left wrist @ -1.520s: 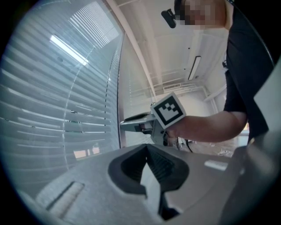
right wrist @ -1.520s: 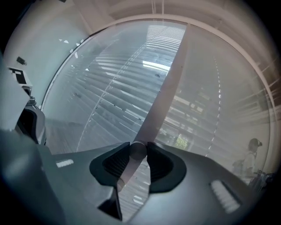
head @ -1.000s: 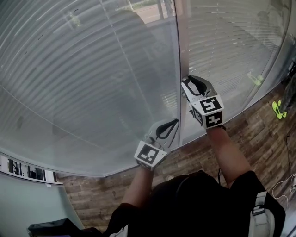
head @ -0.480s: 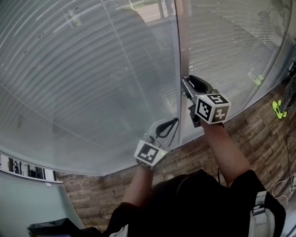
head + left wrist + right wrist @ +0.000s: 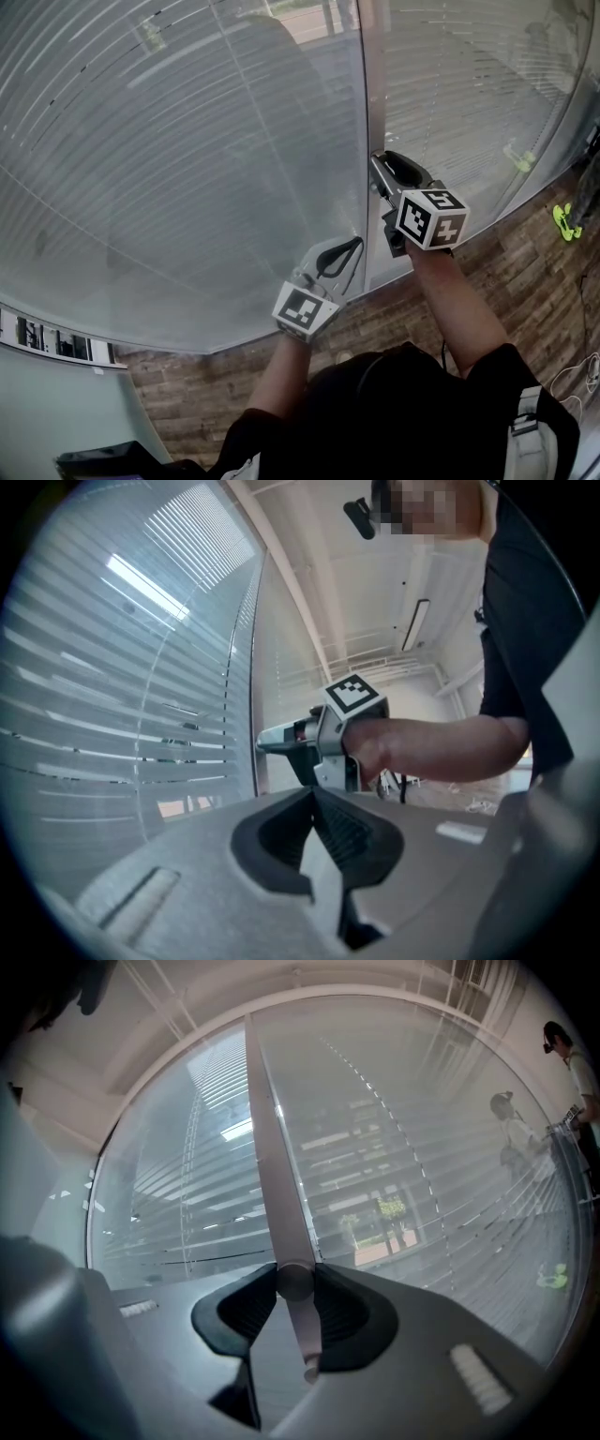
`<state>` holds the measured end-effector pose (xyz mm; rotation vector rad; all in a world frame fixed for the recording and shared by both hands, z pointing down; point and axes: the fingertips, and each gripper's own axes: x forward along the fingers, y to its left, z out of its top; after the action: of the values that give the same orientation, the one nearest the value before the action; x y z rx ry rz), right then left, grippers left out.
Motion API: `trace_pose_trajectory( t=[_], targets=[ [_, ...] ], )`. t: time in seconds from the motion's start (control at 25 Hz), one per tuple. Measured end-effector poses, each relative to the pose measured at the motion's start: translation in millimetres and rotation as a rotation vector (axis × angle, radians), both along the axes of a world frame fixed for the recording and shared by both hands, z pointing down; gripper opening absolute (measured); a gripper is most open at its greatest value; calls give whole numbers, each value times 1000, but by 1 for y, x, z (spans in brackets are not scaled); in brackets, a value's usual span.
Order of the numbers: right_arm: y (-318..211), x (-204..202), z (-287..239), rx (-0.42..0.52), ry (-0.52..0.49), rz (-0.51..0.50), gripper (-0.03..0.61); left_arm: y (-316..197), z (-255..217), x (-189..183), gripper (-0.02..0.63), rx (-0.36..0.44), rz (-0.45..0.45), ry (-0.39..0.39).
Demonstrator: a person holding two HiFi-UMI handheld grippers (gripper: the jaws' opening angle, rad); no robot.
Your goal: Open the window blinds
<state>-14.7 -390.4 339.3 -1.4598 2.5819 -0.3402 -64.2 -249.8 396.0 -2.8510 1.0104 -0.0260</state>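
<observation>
Blinds (image 5: pixel 187 169) cover the curved window; thin pale horizontal slats, judged light and easily bent. Tilt wand (image 5: pixel 277 1194) hangs beside the window post (image 5: pixel 373 122); slim, smooth, stiff rod, probably slippery; best pinched low and rolled, not pulled. Right gripper (image 5: pixel 293 1286) has its dark ribbed pads closed on the wand; left gripper (image 5: pixel 314 832) sits near, jaws together, holding nothing.
</observation>
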Motion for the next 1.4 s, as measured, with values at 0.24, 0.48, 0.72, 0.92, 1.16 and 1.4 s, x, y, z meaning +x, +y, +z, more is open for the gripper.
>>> trace_pose_trajectory(
  t=[0.24,0.48,0.72,0.92,1.16,1.4],
  targets=[
    [2,-1,-2,14,7,-1,129,2,-2,0,3,0,0,2],
    [4,-1,-3,37,32,-17,139,2,-3,-3,3,3,-4,-2],
    [10,0,1,97,154,-32,203,0,-4,-2,3,5,-5,11],
    [14,-2,2,222,449,-43,228,-5,-2,4,3,21,-1,20],
    [17,-2,-7,446,991,13,231,-7,2,6,3,43,-4,18],
    [16,-9,-3,555,1220,16,232,-6,-4,6,5,32,-5,27]
  ],
)
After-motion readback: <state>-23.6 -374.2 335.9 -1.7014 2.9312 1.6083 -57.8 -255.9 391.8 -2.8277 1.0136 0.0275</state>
